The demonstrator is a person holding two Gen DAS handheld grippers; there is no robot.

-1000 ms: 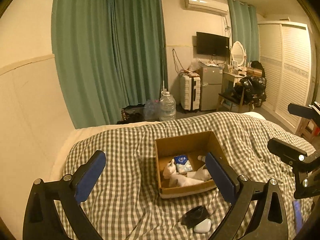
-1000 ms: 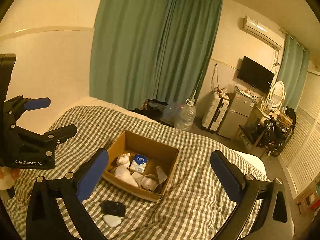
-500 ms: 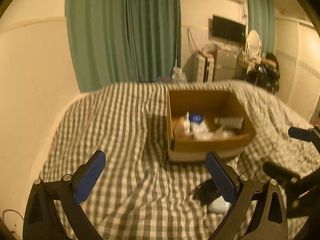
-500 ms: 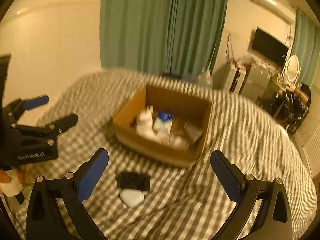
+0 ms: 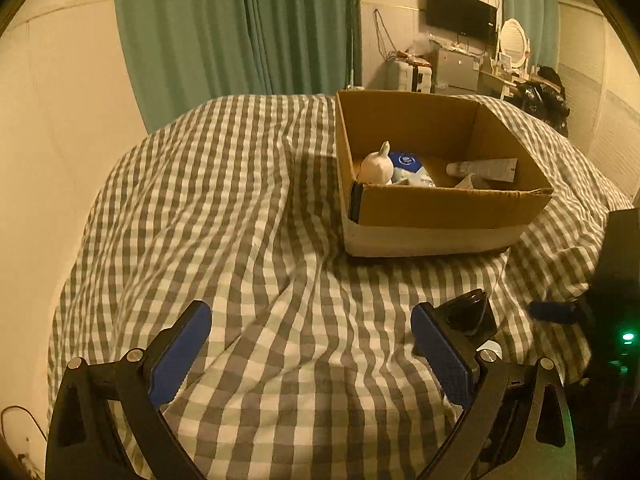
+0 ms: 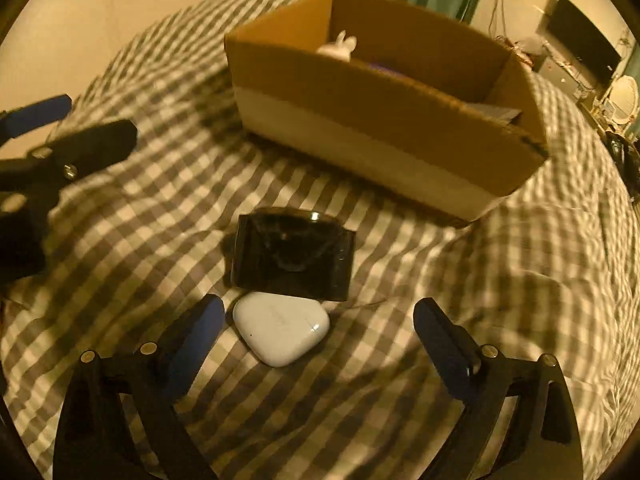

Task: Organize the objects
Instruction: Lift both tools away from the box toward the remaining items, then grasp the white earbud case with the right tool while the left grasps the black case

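With our right gripper (image 6: 316,334) closing, nothing pinched yet, around the white case (image 6: 281,329) lying on the checked bedspread (image 6: 168,240) against the black box (image 6: 292,258), we should centre both pads on it; our left gripper (image 5: 308,344) hangs spread and empty.

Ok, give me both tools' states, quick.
Left tool: open, holding nothing, over the checked bedcover.
Right tool: open, jaws closing, nothing gripped; the white case lies between them, untouched.
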